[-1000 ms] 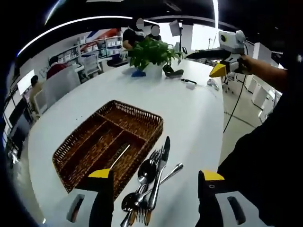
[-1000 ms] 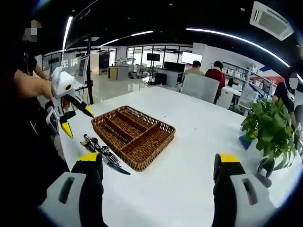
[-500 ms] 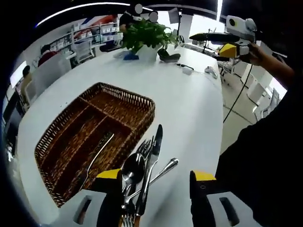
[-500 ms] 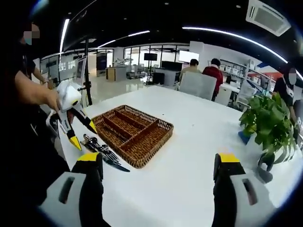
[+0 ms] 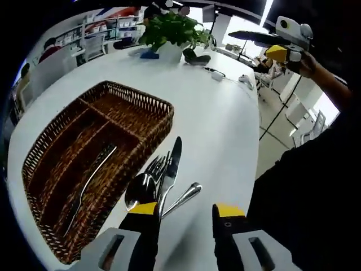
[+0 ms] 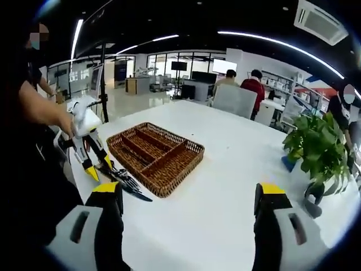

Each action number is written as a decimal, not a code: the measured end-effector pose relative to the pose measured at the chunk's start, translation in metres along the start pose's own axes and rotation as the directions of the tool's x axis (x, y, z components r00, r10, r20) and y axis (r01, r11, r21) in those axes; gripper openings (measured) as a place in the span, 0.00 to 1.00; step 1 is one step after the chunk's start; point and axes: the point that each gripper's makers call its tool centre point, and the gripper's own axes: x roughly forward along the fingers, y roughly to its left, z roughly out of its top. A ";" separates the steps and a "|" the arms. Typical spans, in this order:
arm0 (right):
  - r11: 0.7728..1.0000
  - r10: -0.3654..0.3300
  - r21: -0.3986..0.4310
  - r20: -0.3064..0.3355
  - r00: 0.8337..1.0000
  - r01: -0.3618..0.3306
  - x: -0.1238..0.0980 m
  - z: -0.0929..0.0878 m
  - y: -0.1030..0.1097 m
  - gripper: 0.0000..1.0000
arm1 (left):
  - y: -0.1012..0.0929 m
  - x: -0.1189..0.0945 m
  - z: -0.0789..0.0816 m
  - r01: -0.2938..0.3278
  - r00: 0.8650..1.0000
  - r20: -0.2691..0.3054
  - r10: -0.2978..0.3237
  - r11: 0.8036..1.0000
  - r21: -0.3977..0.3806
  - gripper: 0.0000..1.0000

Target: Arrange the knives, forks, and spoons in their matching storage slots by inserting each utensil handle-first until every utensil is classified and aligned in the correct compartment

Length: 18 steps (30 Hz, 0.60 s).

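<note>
A brown wicker basket (image 5: pixel 148 101) with divided slots sits on the white table (image 5: pixel 214 124); one silver utensil (image 5: pixel 90 180) lies along a long slot. Beside its near wall is a loose pile: a spoon (image 5: pixel 139 192), forks (image 5: pixel 157 165), a knife (image 5: pixel 172 164) and another handle (image 5: pixel 185 196). My left gripper (image 5: pixel 186 211) hangs open just over the pile's handle ends, nothing between its jaws. In the right gripper view the left gripper (image 6: pixel 100 167) points down at the utensils (image 6: pixel 128 184) left of the basket (image 6: pixel 195 149). My right gripper (image 6: pixel 189 192) stands wide open, held high above the table.
A potted green plant (image 5: pixel 169 31) (image 6: pixel 318 149) stands at the table's far end, with small items near it. The right gripper (image 5: pixel 286 48) shows raised off the table's edge. People sit at desks behind. The table edge runs close to the pile.
The left gripper has come down and closer to the utensil pile, and its jaws have narrowed. The right gripper has stayed almost still.
</note>
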 end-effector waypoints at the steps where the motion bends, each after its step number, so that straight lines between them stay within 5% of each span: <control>1: 1.000 0.000 -0.001 -0.004 1.000 0.000 -0.001 -0.002 0.000 0.99 | 0.001 0.004 -0.001 -0.003 1.000 -0.001 0.003 1.000 -0.011 0.39; 7: 1.000 -0.014 0.008 -0.018 1.000 0.014 -0.005 -0.008 -0.002 0.98 | -0.001 0.018 -0.006 0.027 1.000 -0.015 -0.027 0.998 -0.052 0.41; 12: 1.000 -0.013 0.000 -0.032 0.999 0.013 -0.008 -0.011 0.000 0.98 | 0.010 0.024 -0.005 -0.024 1.000 -0.003 0.024 0.999 -0.030 0.45; 18: 1.000 -0.015 -0.002 -0.036 0.999 0.015 -0.010 -0.011 0.001 0.98 | 0.017 0.028 -0.009 -0.032 0.999 -0.008 0.031 0.999 -0.037 0.36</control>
